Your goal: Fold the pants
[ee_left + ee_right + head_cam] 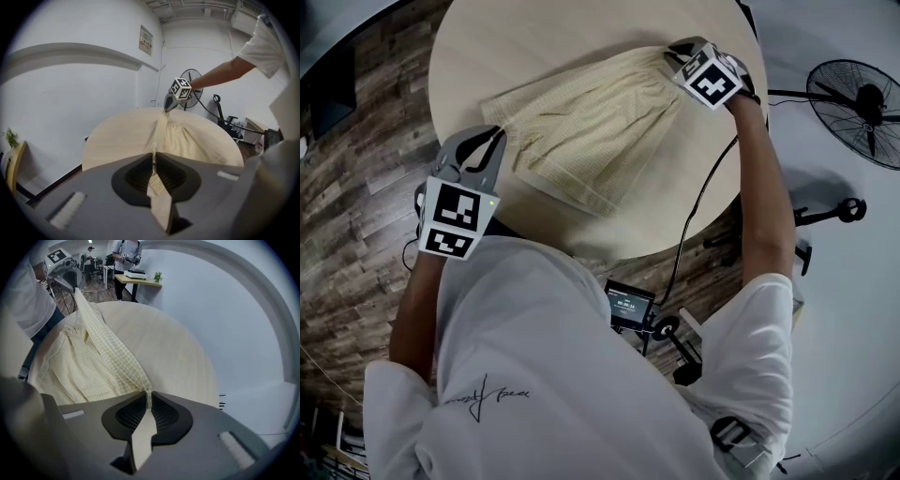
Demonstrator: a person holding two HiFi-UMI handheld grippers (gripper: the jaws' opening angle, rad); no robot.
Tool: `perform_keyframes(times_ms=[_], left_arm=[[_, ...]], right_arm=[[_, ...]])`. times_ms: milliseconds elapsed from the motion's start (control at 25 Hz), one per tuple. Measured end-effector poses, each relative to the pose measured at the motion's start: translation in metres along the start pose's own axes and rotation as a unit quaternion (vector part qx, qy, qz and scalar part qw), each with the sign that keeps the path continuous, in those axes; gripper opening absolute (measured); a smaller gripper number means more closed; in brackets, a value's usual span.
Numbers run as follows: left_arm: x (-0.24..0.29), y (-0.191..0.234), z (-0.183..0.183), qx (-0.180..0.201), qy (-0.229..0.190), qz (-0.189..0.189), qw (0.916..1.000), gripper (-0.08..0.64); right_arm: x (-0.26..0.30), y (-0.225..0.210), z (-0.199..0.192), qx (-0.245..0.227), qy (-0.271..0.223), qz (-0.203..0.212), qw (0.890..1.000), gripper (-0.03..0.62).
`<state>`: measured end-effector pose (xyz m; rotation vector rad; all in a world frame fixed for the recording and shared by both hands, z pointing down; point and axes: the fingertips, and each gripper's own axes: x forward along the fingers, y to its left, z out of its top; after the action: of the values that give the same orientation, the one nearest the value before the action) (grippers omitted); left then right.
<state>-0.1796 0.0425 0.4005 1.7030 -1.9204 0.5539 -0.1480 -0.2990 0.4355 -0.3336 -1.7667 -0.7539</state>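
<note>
Left tool [492, 139] and right tool [677, 52] each clamped on the pants [591, 122], long axis stretched between them over table [487, 47].

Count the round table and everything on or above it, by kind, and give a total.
pants: 1
claws: 2, the left claw and the right claw, each shut on the pants
table: 1
total: 4

My worktop [497, 47] is a round, pale wooden top standing on a dark plank floor [366, 141]. Pale yellow checked pants [581, 131] lie on it, spread from its middle toward me, far edge raised off the wood
</note>
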Motion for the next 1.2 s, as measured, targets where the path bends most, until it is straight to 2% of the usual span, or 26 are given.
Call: perform_keyframes(times_ms=[200,480,640,880,1200], left_arm=[[-0.002,-0.021,0.003,0.02,0.0,-0.017,0.9997,0.083],[-0.002,-0.058,0.009,0.027,0.008,-0.055,0.9981,0.083],[0.001,-0.077,0.012,0.044,0.011,-0.071,0.9965,0.083],[0.007,-0.111,0.011,0.078,0.015,-0.108,0.9909,0.083],[0.022,-0.147,0.009,0.104,0.025,-0.153,0.9824,0.083]], right_arm=[[-0.005,0.0,-0.005,0.009,-0.015,-0.006,1.0,0.034],[-0.007,0.002,-0.021,0.005,-0.01,-0.009,1.0,0.035],[-0.007,0.002,-0.027,-0.004,-0.011,-0.021,1.0,0.034],[0.002,0.005,-0.042,-0.003,-0.01,-0.035,0.999,0.035],[0.001,0.006,-0.046,-0.03,-0.013,-0.046,0.998,0.034]])
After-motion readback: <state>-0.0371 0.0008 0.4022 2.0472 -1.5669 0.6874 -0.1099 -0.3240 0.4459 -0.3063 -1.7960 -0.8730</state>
